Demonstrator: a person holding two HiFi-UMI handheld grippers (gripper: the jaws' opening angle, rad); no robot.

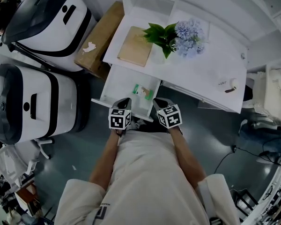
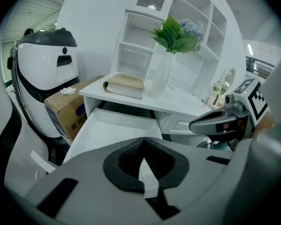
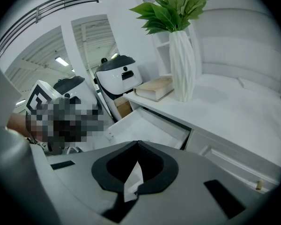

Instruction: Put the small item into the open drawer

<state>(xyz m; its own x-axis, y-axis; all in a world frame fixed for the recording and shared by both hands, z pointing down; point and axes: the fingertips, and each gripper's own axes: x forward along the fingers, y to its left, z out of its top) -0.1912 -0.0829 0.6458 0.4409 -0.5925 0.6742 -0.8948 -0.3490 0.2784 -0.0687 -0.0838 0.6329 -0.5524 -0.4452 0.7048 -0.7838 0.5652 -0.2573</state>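
Note:
The white desk (image 1: 196, 74) has one drawer (image 1: 119, 86) pulled out toward me. A small green-and-white packet (image 1: 142, 91) lies inside it, near the right side. My left gripper (image 1: 126, 101) hovers at the drawer's front edge, left of the packet, jaws shut with nothing between them. The right gripper (image 1: 157, 101) is at the front right corner, also shut and empty. In the left gripper view the closed jaws (image 2: 141, 140) point over the drawer (image 2: 112, 128), and the right gripper (image 2: 215, 123) shows alongside. The right gripper view shows its closed jaws (image 3: 137, 143) above the drawer (image 3: 140, 125). Both gripper views hide the packet.
On the desk lie a tan book (image 1: 136, 46) and a white vase with green leaves and blue flowers (image 1: 175, 37). A cardboard box (image 1: 99, 39) and two white-and-black machines (image 1: 47, 18) (image 1: 28, 102) stand to the left. Cables lie on the floor at right.

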